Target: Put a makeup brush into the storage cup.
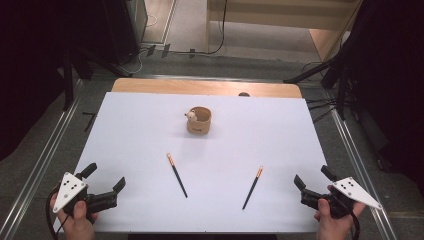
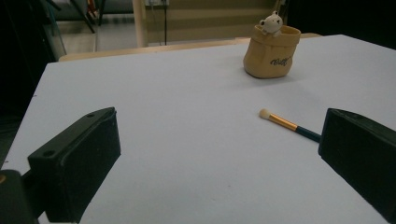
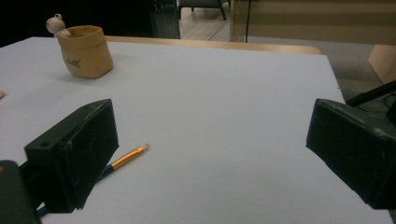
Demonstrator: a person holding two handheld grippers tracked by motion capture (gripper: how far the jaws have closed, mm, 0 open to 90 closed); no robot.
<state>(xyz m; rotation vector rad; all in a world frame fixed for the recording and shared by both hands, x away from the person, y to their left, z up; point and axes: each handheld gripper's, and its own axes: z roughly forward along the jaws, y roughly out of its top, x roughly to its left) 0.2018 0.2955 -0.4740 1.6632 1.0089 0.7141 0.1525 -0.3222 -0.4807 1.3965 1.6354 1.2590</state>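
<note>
Matt white table (image 1: 150, 125); cloth-like tan pot (image 1: 199, 121).

Desk (image 1: 150, 125): white top, wooden far edge.
Pouch (image 1: 199, 120): tan, upright, far middle.
Left brush (image 1: 177, 175): flat, near left gripper (image 1: 106, 179), jaws spread.
Right brush (image 1: 252, 187): flat, near right gripper (image 1: 311, 178), jaws spread.

My left gripper (image 1: 106, 177) and right gripper (image 1: 311, 180) are black, each topped by a grey three-cornered plate dotted with small dark holes. Their jaws are chunky black blocks with scuffed edges and a screw hole near the base. A dark cable trails behind each handle.
</note>
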